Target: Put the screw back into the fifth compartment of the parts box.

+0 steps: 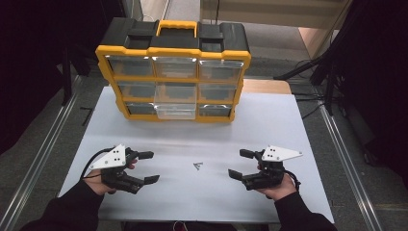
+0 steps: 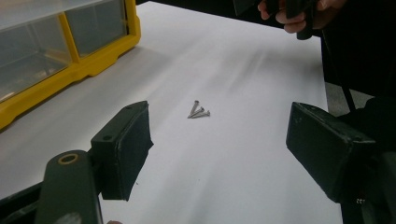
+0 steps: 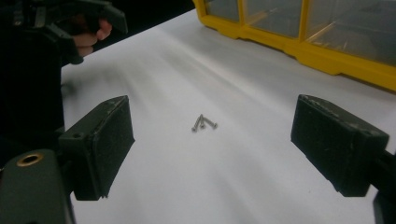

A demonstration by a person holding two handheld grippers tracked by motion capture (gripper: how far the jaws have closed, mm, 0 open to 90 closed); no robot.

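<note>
Left side first: the black two-jaw left gripper (image 1: 147, 167) sits low over the white table (image 1: 298, 125), jaws spread wide, gripping nothing. Dead centre, a small cluster of silver metal screws (image 1: 197, 166) lies on the bare table between both tools, too tiny to count from above. Behind, the yellow-and-black plastic drawer organiser (image 1: 173, 70); drawer contents unreadable. Right, the black two-jaw right gripper (image 1: 238, 163), jaws equally wide, empty.

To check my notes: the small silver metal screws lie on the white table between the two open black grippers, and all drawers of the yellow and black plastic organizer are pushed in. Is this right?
Not quite. On the yellow and black plastic organizer, the clear bottom-middle drawer is pulled out, as the high view shows. The small silver metal screws do lie between the open left gripper and right gripper.
</note>
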